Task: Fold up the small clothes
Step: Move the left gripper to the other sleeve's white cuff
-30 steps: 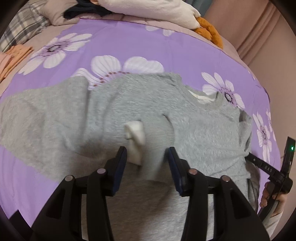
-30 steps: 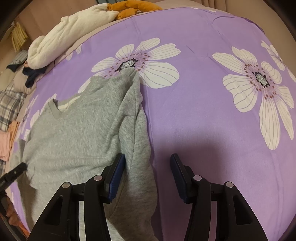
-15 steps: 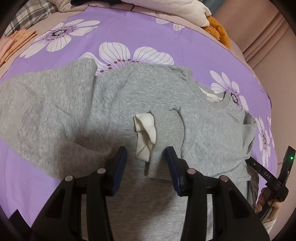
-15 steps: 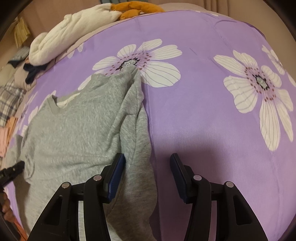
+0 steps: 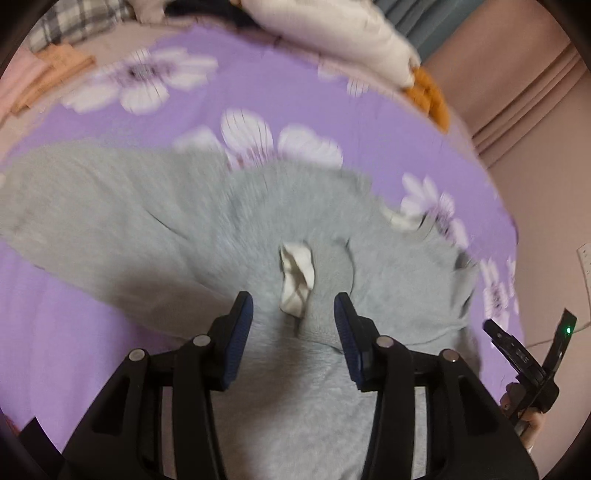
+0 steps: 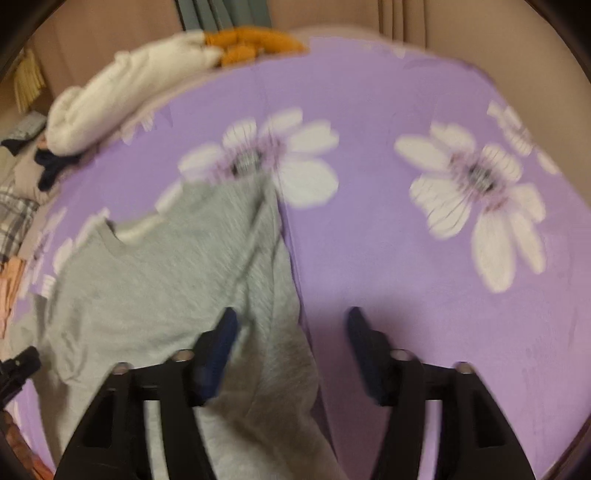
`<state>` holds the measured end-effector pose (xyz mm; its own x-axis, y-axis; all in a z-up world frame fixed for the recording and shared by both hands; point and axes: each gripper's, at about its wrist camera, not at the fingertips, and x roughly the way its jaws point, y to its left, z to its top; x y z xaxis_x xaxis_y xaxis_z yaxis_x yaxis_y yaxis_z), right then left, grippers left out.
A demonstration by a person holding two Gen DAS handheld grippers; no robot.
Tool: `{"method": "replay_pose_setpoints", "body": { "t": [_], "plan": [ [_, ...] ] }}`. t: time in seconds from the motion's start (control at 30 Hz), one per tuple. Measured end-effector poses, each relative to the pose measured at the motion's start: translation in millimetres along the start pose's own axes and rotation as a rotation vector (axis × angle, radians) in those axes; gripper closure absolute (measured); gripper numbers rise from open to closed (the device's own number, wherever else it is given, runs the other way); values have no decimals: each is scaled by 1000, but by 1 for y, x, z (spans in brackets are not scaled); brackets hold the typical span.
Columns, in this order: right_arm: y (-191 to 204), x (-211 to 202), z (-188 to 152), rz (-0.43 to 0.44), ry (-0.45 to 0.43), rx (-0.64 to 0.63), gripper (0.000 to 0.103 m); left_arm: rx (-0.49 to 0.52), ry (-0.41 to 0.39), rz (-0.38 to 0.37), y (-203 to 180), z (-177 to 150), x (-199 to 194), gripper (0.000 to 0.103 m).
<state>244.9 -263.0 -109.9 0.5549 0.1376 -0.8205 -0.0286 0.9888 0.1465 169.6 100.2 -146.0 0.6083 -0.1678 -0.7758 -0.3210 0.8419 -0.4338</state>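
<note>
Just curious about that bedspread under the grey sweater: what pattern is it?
Purple with big white flowers, on the bedspread; the right wrist view shows it best.

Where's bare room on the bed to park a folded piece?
Bare purple sheet right of the grey sweater, out to the bed's edge. A smaller strip lies left of the spread sleeve. The head of the bed is crowded: white bundle, orange cloth, plaid fabric.

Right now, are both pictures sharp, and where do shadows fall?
Left wrist view: motion blur smears the grey sweater and flowered purple sheet; the left gripper stays sharp and shades the cloth below. Right wrist view: everything is blurred, even the right gripper; a soft shadow lies between its fingers.
</note>
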Motion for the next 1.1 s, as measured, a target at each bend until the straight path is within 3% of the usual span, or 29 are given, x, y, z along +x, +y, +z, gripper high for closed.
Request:
{"method": "replay_pose_setpoints", "body": {
  "t": [0.03, 0.1, 0.2, 0.27, 0.37, 0.7, 0.9, 1.0, 1.1],
  "plan": [
    [0, -17, 1, 0, -45, 5, 19, -7, -25, 4, 2, 2, -13, 48],
    [1, -43, 2, 14, -111, 14, 15, -28, -98, 6, 10, 4, -44, 26],
    [4, -79, 2, 64, -192, 34, 3, -35, -192, 2, 17, 4, -76, 6],
    [7, -99, 1, 113, -244, 42, 1, -38, -242, 13, 24, 2, -91, 1],
    [17, -120, -3, 177, -289, 35, 1, -82, -289, 54, 39, 0, -104, 0],
    [36, -154, -23, 152, -379, 30, 1, -231, -259, 162, 106, 3, -97, 1],
    [34, -150, -34, 136, -343, 28, 1, -327, -253, 208, 144, 2, -88, 1],
    [31, -146, -38, 134, -318, 61, 1, -379, -232, 278, 171, 3, -76, 2],
    [34, -147, -45, 137, -304, 61, 1, -452, -222, 264, 196, 2, -69, 3]
  ]
}}
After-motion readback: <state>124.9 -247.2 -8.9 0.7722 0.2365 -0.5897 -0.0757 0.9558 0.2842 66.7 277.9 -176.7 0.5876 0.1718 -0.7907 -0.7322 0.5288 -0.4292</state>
